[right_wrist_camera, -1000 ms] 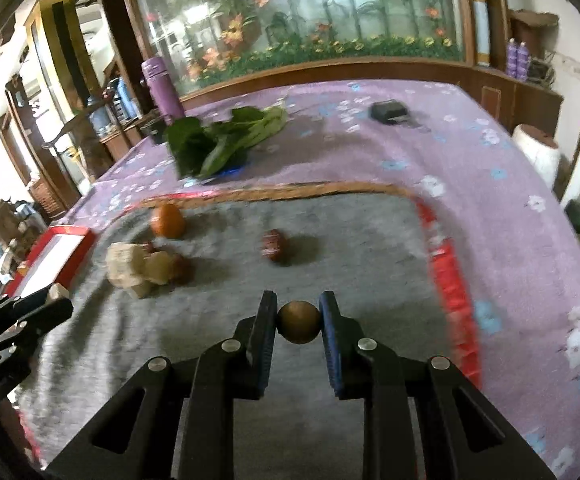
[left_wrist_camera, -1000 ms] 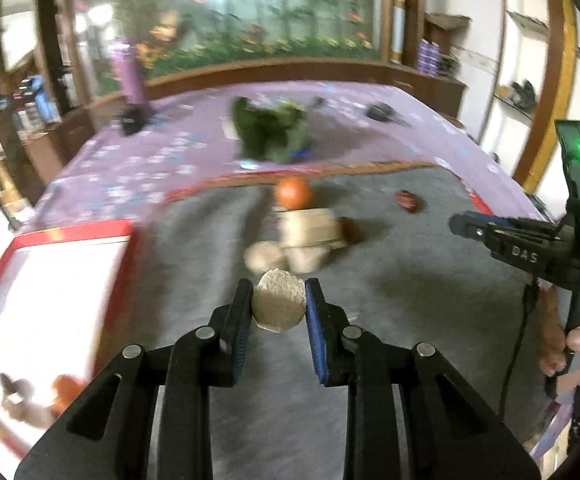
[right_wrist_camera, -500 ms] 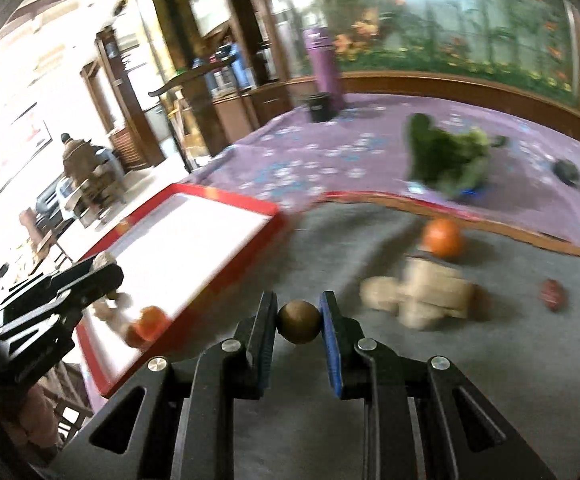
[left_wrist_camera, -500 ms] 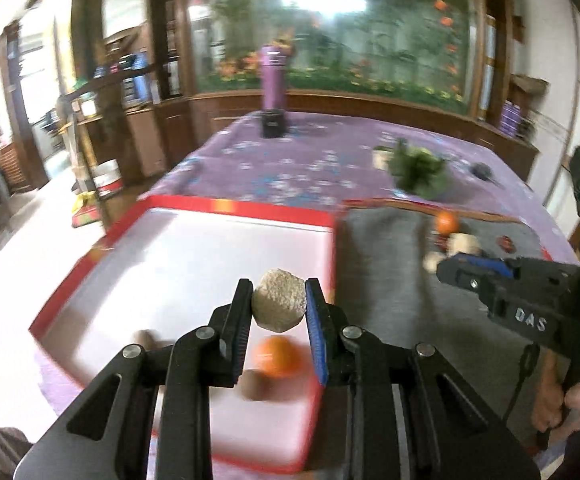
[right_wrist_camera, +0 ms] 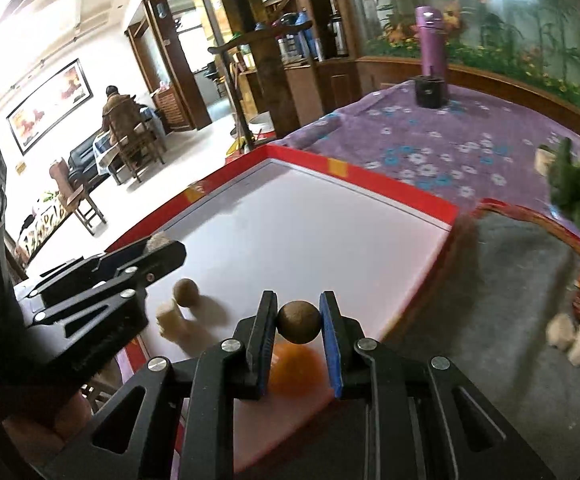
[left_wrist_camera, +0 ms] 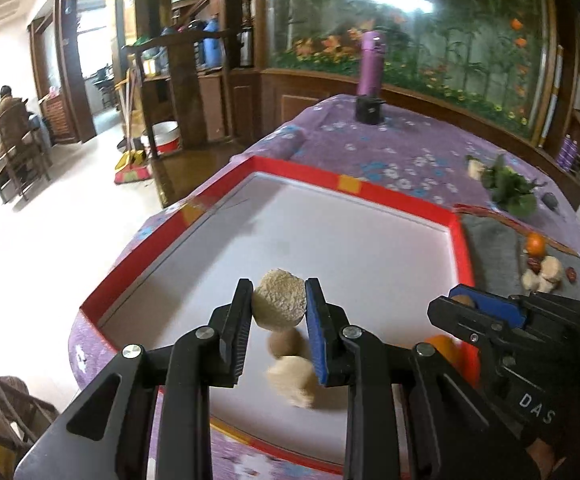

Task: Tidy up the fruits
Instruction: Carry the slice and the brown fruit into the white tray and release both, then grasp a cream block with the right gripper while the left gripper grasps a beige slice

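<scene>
Left wrist view: left gripper [left_wrist_camera: 278, 310] is clamped on a pale rough chunk [left_wrist_camera: 278, 300] over the red-rimmed tray [left_wrist_camera: 353, 188]. Below it, at about 6 o'clock, lie a brown ball [left_wrist_camera: 286, 343] and a second pale piece [left_wrist_camera: 291, 376]. The right gripper [left_wrist_camera: 465, 304] enters at 3 o'clock, near the tray's right rim, with an orange [left_wrist_camera: 445, 346] just under it.

Right wrist view: right gripper [right_wrist_camera: 298, 322] is pinched on a small brown round fruit [right_wrist_camera: 298, 322], above the tray orange [right_wrist_camera: 295, 372] at 6 o'clock. The left gripper [right_wrist_camera: 162, 248] sits at 9 o'clock.

Risks: a release here could land the chunk on the pieces beneath and knock them about; the round fruit could hit the orange and roll, maybe over the low rim. The two grippers are near each other, so a clash is possible. The grip on the round fruit is narrow, so a slip is likely if jolted.

Versus a second ago: both grippers were over the grey mat [right_wrist_camera: 501, 280] beside the leftover fruit pile [right_wrist_camera: 577, 332]; now both hang over the tray, loads unchanged.
</scene>
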{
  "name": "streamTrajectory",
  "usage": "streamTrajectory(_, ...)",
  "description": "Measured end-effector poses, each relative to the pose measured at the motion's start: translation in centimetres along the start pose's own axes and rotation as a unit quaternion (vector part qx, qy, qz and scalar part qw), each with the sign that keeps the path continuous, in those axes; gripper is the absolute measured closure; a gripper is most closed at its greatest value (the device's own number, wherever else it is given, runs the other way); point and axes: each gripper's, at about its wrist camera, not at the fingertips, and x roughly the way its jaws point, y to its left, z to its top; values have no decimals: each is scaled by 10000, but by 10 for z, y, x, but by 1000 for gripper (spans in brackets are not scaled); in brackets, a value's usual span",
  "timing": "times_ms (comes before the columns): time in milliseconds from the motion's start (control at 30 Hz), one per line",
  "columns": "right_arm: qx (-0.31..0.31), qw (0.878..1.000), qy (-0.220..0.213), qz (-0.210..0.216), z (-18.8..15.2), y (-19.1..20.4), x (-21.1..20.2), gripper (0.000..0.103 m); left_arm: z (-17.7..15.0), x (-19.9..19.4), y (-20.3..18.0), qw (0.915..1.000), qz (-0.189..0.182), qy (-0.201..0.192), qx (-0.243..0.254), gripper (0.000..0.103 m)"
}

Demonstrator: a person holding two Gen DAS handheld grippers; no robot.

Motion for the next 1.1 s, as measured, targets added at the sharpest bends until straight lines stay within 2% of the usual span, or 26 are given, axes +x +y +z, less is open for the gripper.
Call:
streamTrajectory(367, 21, 9990, 433, 117, 4, 14, 33, 78, -5, 16, 20, 9989, 292, 304, -187, 77)
streamTrajectory(433, 15, 9990, 428, 133, 5, 11, 27, 75, -5, 17, 22, 9986, 341, 328, -248, 64)
streamTrajectory(467, 25, 9992, 374, 155, 6, 9, 23, 74, -5, 16, 23, 9984, 381, 314, -272, 50)
streamTrajectory(500, 39, 9994, 304, 160, 6, 7, 19, 71, -4, 14, 23, 9984, 408, 275, -285, 43)
streamTrajectory(600, 144, 9999, 41, 35, 9, -8, 0, 64, -1, 4, 19, 9986, 475, 113, -223, 42)
streamTrajectory(667, 275, 9993, -188, -188, 8, -28, -18, 64, 1, -5, 13, 9990, 427, 2, -160, 38)
streamTrajectory(767, 467, 9946, -553, -746, 2, -65, -48, 62, 3, -17, -3, 9996, 244, -145, 11, 30)
streamTrajectory(867, 670, 9818, -827, -1576, -9, -105, -75, 50, 3, -28, -26, 9991, 51, -283, 301, 29)
streamTrajectory(933, 769, 9713, -859, -2081, -18, -132, -89, 47, 2, -33, -46, 9978, -138, -326, 554, 29)
streamTrajectory(1000, 879, 9644, -756, -2378, -24, -151, -92, 46, 1, -35, -67, 9958, -312, -332, 788, 29)
streamTrajectory(1100, 1097, 9638, -523, -2374, -29, -174, -92, 46, -2, -39, -98, 9910, -557, -308, 1178, 29)
